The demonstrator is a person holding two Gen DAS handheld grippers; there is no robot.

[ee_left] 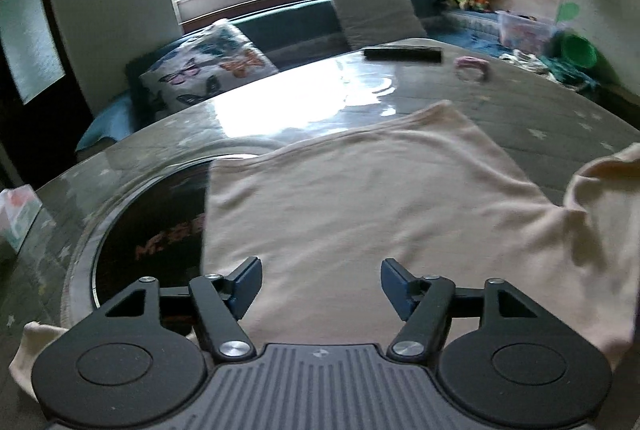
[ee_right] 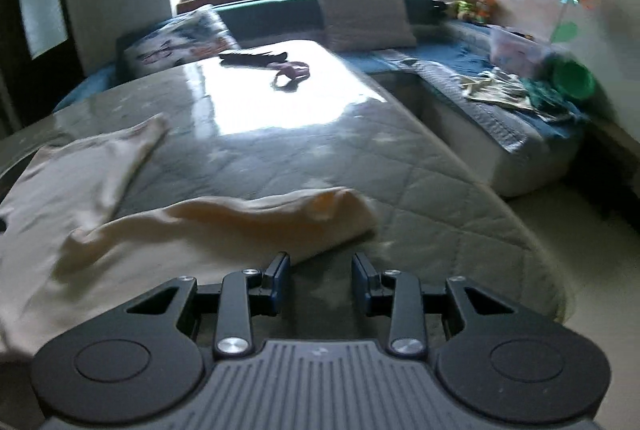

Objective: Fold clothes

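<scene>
Left wrist view: pale garment lies half spread as both grippers hover empty

Left wrist fisheye shows a cream, soft cotton garment (ee_left: pixel 360 198) lying mostly flat across a glossy grey quilted counter (ee_left: pixel 540 102), one side overlapping a dark round inset (ee_left: pixel 160 214) in the surface. Its sleeve (ee_right: pixel 248 226) is bunched into a rumpled ridge on the garment's right, seen closest from the right wrist view. The cloth looks light and limp, likely to drape, slide on the shiny cover and crease where pinched; a hem edge or the sleeve's end seem the natural places to take hold.

The left gripper (ee_left: pixel 320 286) hangs over the garment's body with its jaws wide apart and nothing between them. The right gripper (ee_right: pixel 320 280) sits just short of the bunched sleeve, jaws partly apart, gripping nothing.

Farther back on the counter rest a flat dark rectangular object (ee_left: pixel 402 53) and a small pink ring-shaped item (ee_left: pixel 472 67). Beyond, a butterfly-print cushion (ee_left: pixel 208 70) and a plain grey cushion (ee_left: pixel 376 14) lean on a window bench.
</scene>
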